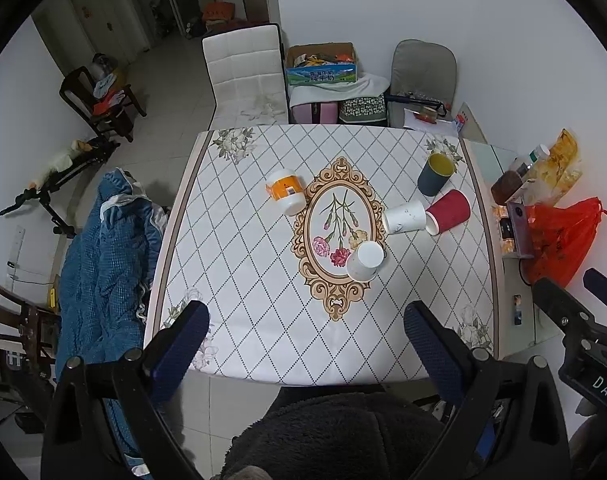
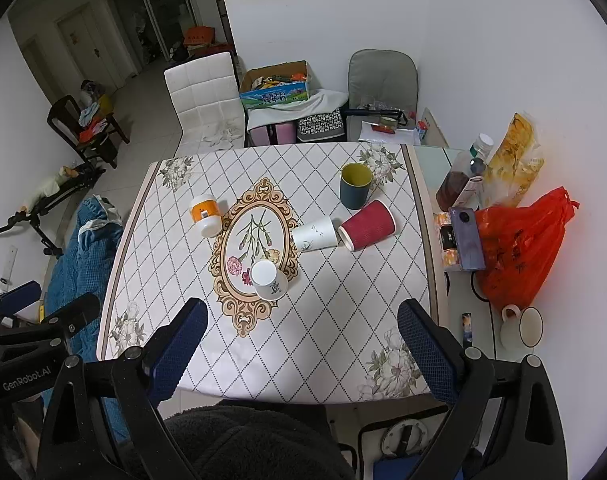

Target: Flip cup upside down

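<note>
- A tiled dining room with white walls; a table (image 1: 263,340) under a diamond-patterned cloth with a floral oval at its centre fills the middle of both views.
- Nearest the cameras, two grippers hang above the table's near edge: the left gripper (image 1: 305,344) and the right gripper (image 2: 301,342), each with its two blue-padded fingers spread wide and nothing between them.
- Four cups are on the cloth. One white cup (image 1: 365,261) stands upside down on the lower edge of the floral oval, closest to the grippers.
- Beyond it, two cups lie on their sides, mouth against mouth: a second white cup (image 1: 404,217) and a red ribbed cup (image 1: 449,211), touching at the rims.
- Farther back, toward the far right corner, one dark cup with a yellow inside (image 1: 435,175) stands upright, mouth up, just behind the red one.
- One white jar with an orange label (image 1: 286,191) lies on its side left of the oval, well apart from the cups.
- To the right, on a glass side surface, sit one orange plastic bag (image 2: 519,248), one phone (image 2: 465,238) and one cream mug (image 2: 521,326).
- Behind the table stand two pale chairs, a white padded chair (image 1: 245,68) and a grey one (image 1: 423,66), with one open cardboard box (image 1: 321,64) between them.
</note>
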Demonstrator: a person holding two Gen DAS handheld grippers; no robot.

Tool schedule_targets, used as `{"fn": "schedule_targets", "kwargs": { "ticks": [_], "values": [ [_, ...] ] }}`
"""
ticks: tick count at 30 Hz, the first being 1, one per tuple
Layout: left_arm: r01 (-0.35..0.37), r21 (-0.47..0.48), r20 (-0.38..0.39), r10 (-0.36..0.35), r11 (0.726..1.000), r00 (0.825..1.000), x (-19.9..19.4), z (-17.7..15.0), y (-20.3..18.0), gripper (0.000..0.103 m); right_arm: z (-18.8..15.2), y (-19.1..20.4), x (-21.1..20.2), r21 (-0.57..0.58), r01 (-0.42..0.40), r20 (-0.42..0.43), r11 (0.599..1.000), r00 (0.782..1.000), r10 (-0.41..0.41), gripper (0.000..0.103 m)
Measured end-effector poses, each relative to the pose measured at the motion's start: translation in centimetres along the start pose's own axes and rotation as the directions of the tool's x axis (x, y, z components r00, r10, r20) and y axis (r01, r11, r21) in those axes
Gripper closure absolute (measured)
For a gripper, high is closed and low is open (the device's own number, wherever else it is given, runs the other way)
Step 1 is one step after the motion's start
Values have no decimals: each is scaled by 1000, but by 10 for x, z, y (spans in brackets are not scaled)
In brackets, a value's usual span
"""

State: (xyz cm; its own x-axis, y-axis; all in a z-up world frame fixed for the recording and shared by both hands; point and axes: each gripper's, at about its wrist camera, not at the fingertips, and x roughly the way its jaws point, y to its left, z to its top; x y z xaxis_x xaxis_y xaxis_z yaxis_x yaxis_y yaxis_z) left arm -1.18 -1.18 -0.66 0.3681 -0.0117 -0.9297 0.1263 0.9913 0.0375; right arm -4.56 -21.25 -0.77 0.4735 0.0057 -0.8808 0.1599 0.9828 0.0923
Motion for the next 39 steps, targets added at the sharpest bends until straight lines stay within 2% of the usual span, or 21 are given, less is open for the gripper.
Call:
{"fn": "schedule_targets", "kwargs": {
  "ticks": [23,39],
  "values": [
    [-13,20,-1,13,1000,1000,0,-13,3,3,-2,6,-3,0,9,-7,1000,1000,-9,5],
    [-10,30,5,10,999,1000,-3,-10,1,3,0,8,-5,-8,5,-7,1000,1000,-5,5]
  ]
}}
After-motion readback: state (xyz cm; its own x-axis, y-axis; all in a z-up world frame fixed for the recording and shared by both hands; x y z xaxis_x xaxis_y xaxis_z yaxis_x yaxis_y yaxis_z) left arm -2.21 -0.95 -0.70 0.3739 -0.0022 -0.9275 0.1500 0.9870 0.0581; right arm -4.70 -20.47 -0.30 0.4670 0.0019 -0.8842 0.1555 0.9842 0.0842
